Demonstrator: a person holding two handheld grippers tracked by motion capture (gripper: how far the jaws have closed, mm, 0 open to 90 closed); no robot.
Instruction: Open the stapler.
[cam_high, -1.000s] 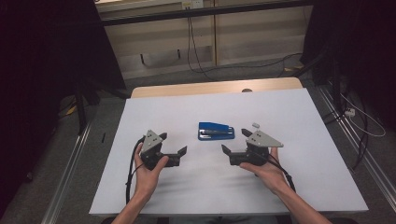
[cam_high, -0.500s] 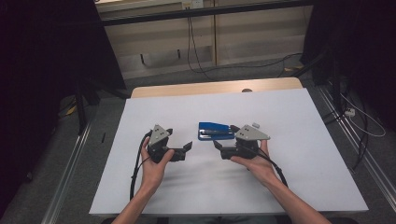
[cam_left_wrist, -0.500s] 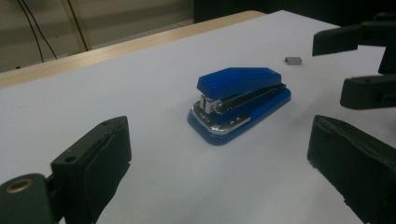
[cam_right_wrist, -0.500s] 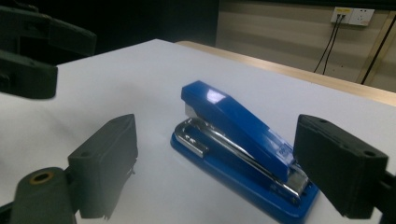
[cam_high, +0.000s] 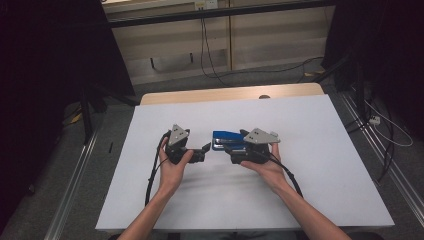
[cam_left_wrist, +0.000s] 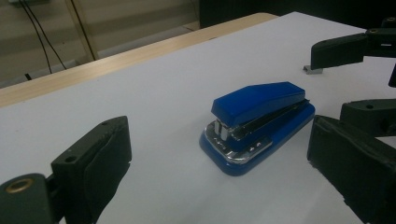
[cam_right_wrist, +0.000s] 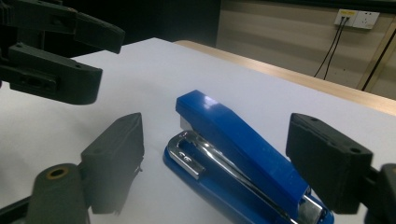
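A blue stapler (cam_high: 226, 138) lies flat in the middle of the white table (cam_high: 325, 165). My right gripper (cam_high: 235, 148) comes at it from the right and straddles its rear end. In the right gripper view the stapler (cam_right_wrist: 233, 140) lies between the jaws of the right gripper (cam_right_wrist: 218, 123), which have just been closing; gaps remain on both sides, so it is open. My left gripper (cam_high: 204, 149) is open just left of the stapler's front. In the left gripper view the stapler (cam_left_wrist: 257, 123) lies ahead of the wide-apart jaws of the left gripper (cam_left_wrist: 219, 128).
A small grey metal piece (cam_left_wrist: 313, 69) lies on the table beyond the stapler. A bare wooden strip (cam_high: 230, 94) runs along the table's far edge. Cables hang on the wall behind. The right gripper's jaws (cam_left_wrist: 348, 46) show at the right of the left gripper view.
Both hands have moved inward toward the stapler. The right gripper now has the stapler's end between its jaws, which stand narrower. The left gripper has come close to the stapler's front.
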